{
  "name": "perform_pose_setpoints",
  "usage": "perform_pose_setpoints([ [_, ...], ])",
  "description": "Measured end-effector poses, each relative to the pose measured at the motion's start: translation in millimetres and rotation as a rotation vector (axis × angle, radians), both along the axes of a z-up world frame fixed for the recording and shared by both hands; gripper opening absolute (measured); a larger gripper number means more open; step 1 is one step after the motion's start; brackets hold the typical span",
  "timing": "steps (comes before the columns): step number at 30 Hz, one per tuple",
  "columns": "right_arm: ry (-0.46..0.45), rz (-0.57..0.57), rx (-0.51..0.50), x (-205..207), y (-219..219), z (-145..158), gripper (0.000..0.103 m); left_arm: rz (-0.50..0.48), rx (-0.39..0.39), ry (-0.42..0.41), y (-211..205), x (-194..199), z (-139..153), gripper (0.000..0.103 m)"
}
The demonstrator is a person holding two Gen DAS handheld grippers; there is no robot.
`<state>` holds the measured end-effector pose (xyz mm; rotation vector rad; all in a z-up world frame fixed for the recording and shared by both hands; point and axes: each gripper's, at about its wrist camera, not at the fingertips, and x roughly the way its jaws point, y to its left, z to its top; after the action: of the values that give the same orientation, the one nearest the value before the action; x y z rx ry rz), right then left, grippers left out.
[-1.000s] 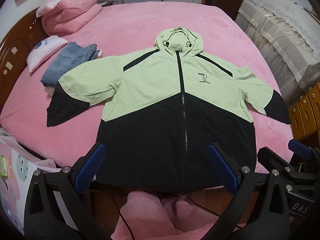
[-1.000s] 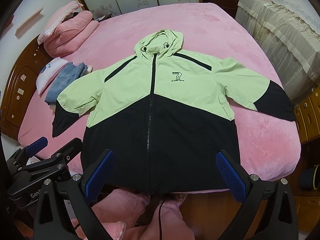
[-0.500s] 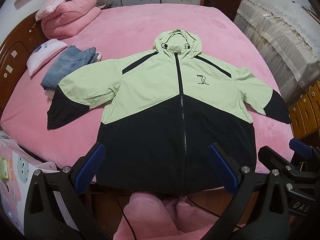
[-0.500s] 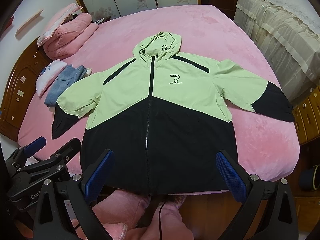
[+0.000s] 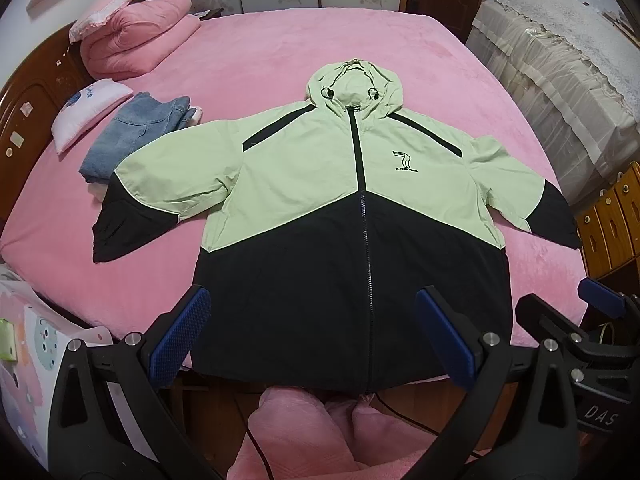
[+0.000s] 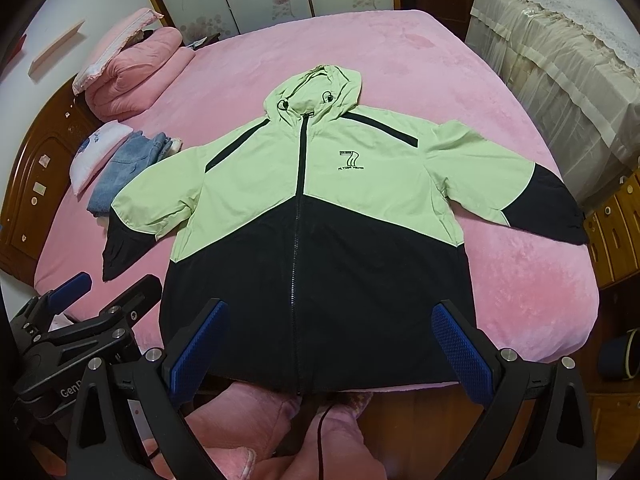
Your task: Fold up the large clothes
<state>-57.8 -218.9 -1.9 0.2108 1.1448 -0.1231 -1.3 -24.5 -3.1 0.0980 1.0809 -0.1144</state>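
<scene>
A large hooded jacket [image 5: 352, 216] [image 6: 316, 216], light green above and black below, lies flat and zipped on the pink bed [image 5: 280, 52] [image 6: 400, 60], sleeves spread to both sides, hem at the near bed edge. My left gripper [image 5: 312, 332] hovers open above the hem, nothing between its blue pads [image 5: 180, 336]. My right gripper [image 6: 328, 344] is likewise open over the hem, empty. Each gripper shows at the edge of the other's view, the right gripper [image 5: 592, 320] and the left gripper [image 6: 80, 304].
Folded jeans [image 5: 136, 136] and a small white pillow [image 5: 90, 108] lie at the bed's left side, a rolled pink quilt [image 5: 136, 36] beyond them. A wooden headboard [image 5: 32, 104] stands left, a lace-covered cabinet [image 5: 560, 64] right. A person's pink-clad legs [image 5: 304, 432] are below.
Both views have edged slightly forward and down over the jacket; the jacket itself has not moved and both grippers stay open.
</scene>
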Motion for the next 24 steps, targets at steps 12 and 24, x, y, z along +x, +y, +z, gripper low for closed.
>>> perform_pose_setpoints([
  [12,-0.009,0.003,-0.009,1.3,-0.8,1.6,0.102,-0.001,-0.013,0.001,-2.1,4.0,-1.0,0.102],
  [24,-0.011,0.006,-0.011,0.4,0.3,1.3,0.102,-0.002,-0.02,0.005,-4.7,6.4,-3.3,0.102],
])
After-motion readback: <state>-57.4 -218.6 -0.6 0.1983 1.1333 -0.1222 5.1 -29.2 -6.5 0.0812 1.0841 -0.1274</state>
